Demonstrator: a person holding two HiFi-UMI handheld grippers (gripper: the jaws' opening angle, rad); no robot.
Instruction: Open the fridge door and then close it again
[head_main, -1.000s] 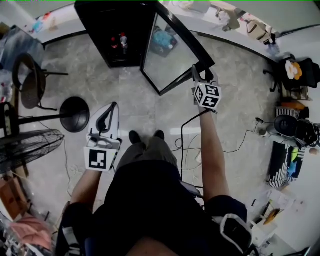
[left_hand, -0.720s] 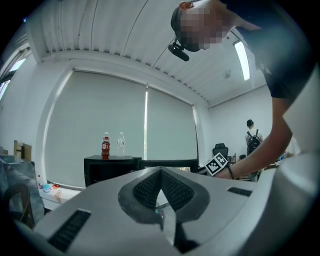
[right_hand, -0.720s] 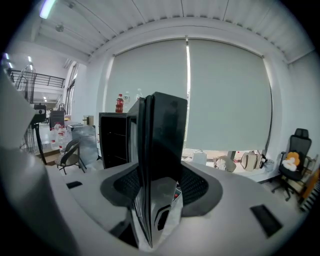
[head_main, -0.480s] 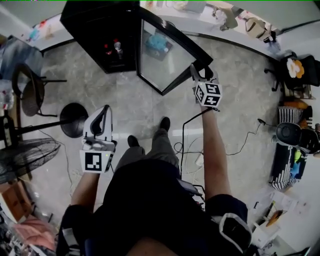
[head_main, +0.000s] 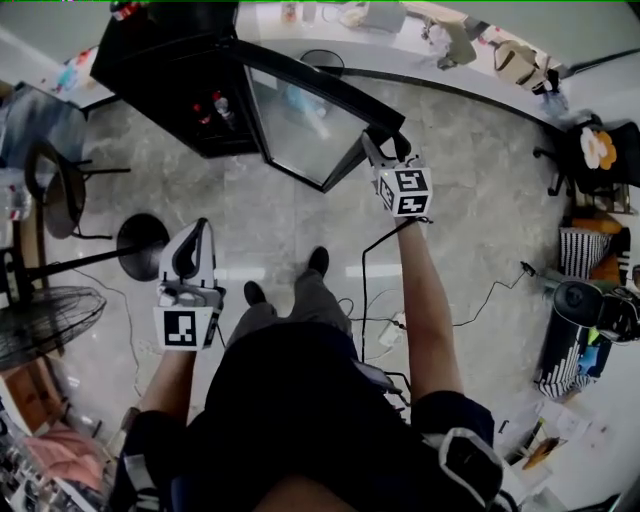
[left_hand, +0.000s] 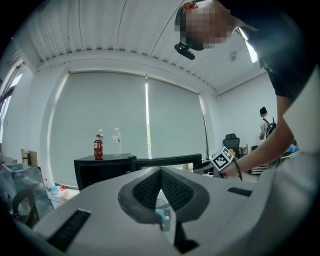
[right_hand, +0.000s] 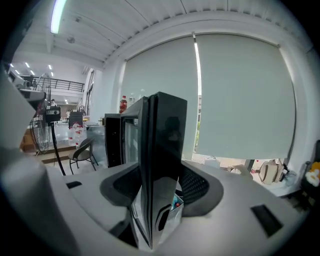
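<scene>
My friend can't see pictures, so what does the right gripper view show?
The right claw grips the upright edge of the black fridge door, one jaw on each side. Behind it, to the left, stands the open fridge with a red bottle on top. A pale window blind fills the back.

The fridge door (head_main: 310, 130) has swung wider open, its free edge carried round in the right hand-held gripper (head_main: 385, 148), and it now lies flatter across the head view. The person has stepped, so one shoe (head_main: 318, 261) is now ahead of the other, and the fridge (head_main: 160, 70) has slid toward the view's left. The left hand-held gripper (head_main: 197, 230) has travelled along with the body, drifting slightly left.
</scene>
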